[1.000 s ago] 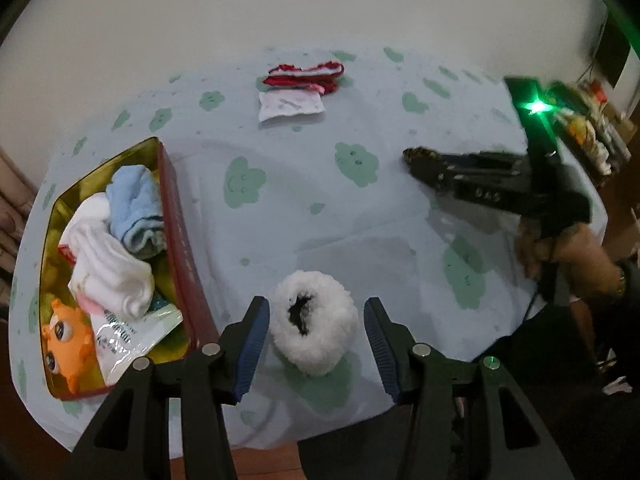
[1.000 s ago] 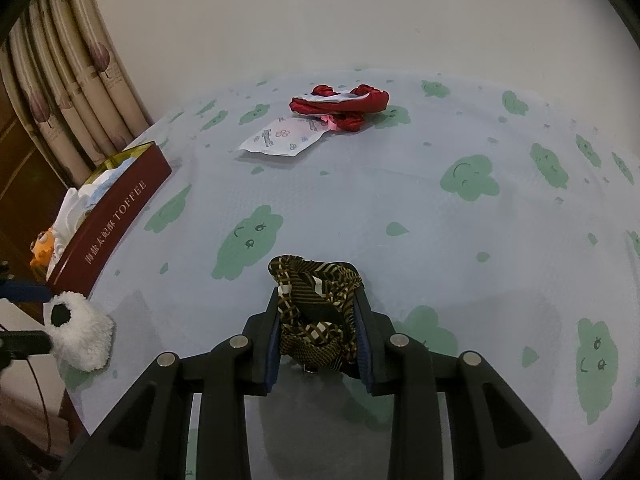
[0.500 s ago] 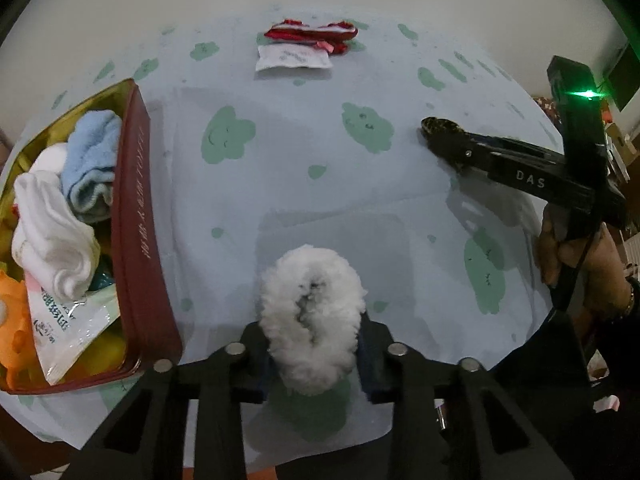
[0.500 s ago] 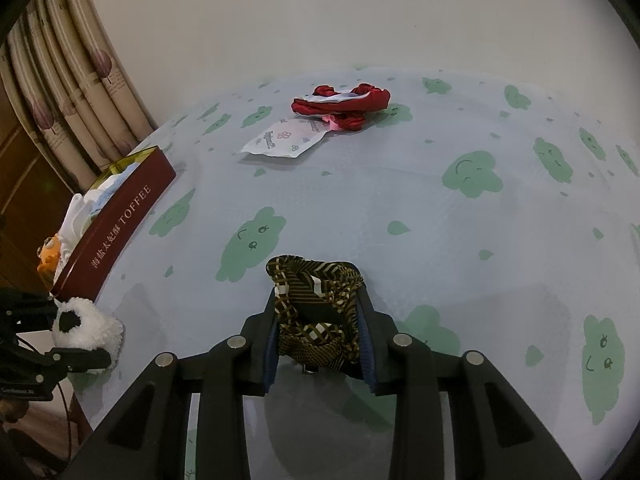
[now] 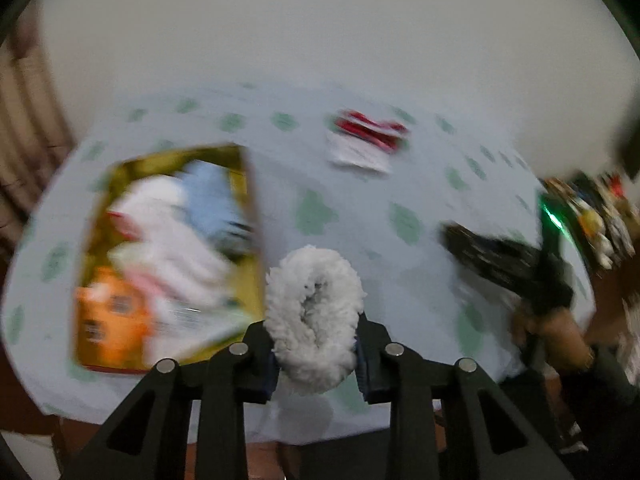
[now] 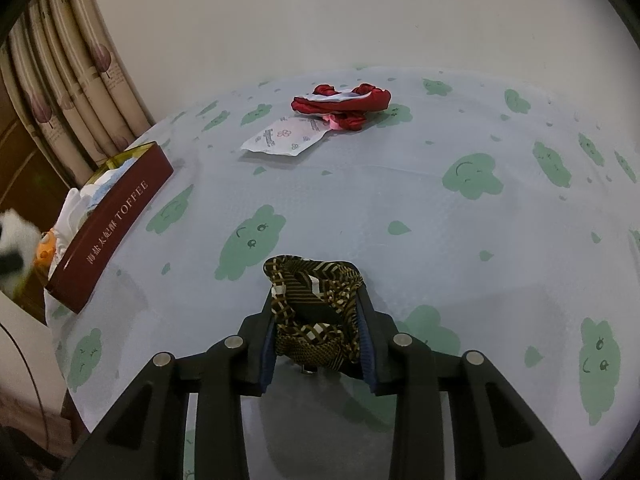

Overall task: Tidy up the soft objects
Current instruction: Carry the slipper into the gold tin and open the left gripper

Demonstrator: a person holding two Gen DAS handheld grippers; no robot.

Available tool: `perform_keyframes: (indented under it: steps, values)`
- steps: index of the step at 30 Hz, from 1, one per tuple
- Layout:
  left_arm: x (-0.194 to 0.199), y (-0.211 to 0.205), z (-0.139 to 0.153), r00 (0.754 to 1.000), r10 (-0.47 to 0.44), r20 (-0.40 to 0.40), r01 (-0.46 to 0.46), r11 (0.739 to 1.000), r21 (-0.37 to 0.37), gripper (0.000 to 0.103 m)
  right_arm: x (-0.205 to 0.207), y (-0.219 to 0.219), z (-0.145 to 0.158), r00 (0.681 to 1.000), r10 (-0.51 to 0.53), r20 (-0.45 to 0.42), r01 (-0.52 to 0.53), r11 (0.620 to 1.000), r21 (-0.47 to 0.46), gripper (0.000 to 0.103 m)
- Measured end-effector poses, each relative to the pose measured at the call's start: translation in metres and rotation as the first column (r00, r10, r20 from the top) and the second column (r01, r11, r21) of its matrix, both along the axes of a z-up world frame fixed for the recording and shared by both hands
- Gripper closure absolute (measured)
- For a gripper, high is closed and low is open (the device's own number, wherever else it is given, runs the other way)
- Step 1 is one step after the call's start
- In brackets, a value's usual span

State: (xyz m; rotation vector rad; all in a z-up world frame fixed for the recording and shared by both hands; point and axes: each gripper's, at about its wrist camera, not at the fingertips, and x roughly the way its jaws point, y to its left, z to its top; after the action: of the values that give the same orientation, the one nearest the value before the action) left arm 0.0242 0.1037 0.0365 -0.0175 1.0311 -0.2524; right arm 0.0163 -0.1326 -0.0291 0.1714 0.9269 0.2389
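Fluffy white slipper is up off the cloth now, swung toward the tin, while the right side hasn't budged.

Left wrist view: left gripper has both fingers squeezed into the slipper's sides, right next to the open toffee tin full of socks and an orange plush. Super light and squishy, so grab it across the middle. Right wrist view: right gripper is pinching the brown patterned cloth bundle just above the tablecloth; floppy, could slip. 2 more bits, red fabric and a white packet, wait far back.

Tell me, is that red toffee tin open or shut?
Open. The toffee tin has no lid on, and white and blue cloths show above its rim.
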Motion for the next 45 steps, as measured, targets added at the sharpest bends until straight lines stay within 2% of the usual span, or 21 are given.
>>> perform_keyframes:
  steps: [4,9,17,20,22,27,31,34,35,37,41,45]
  values:
    - [0.018,0.046,0.005,0.995,0.098,0.016,-0.099,0.994,0.048,0.073,0.0,0.001,0.0,1.0,0.001,0.001,-0.001,1.0,-0.009,0.072]
    - [0.051,0.084,-0.012,0.988,0.153,-0.01,-0.152,0.986,0.074,0.073,0.0,0.001,0.0,1.0,0.003,0.001,-0.003,1.0,-0.02,0.072]
    - [0.09,0.108,-0.038,0.982,0.187,-0.023,-0.183,0.978,0.104,0.071,0.0,0.003,0.0,1.0,0.004,0.001,-0.004,0.999,-0.037,0.071]
    - [0.098,0.112,-0.045,0.98,0.2,-0.022,-0.195,0.97,0.145,0.068,0.0,0.003,0.0,1.0,0.005,0.001,-0.005,0.999,-0.042,0.071]
    - [0.102,0.116,-0.048,0.977,0.209,-0.037,-0.202,0.97,0.139,0.067,0.0,0.004,0.0,1.0,0.007,0.001,-0.007,0.999,-0.044,0.07]
    - [0.098,0.124,-0.043,0.972,0.235,-0.01,-0.232,0.967,0.109,0.061,0.0,0.005,0.0,1.0,0.008,0.001,-0.008,0.999,-0.054,0.07]
    - [0.092,0.124,-0.033,0.971,0.236,0.035,-0.239,0.965,0.11,0.047,0.0,0.005,0.0,1.0,0.007,0.001,-0.007,0.999,-0.054,0.07]
    - [0.09,0.122,-0.027,0.982,0.184,0.034,-0.186,0.98,0.069,0.047,0.0,0.005,0.001,1.0,0.007,0.001,-0.007,0.999,-0.054,0.07]
    - [0.09,0.121,-0.024,0.983,0.18,0.043,-0.183,0.98,0.077,0.047,0.0,0.005,0.001,1.0,0.007,0.001,-0.007,0.999,-0.053,0.07]
    - [0.088,0.12,-0.02,0.978,0.197,0.068,-0.203,0.974,0.095,0.047,0.0,0.006,0.001,1.0,0.007,0.001,-0.007,0.999,-0.053,0.07]
    - [0.075,0.123,-0.007,0.968,0.233,0.09,-0.238,0.97,0.044,0.047,0.0,0.006,0.001,1.0,0.007,0.001,-0.007,0.999,-0.054,0.07]
    - [0.045,0.118,0.004,0.954,0.274,0.123,-0.277,0.961,0.013,0.047,0.0,0.006,0.001,1.0,0.007,0.001,-0.007,0.999,-0.052,0.07]
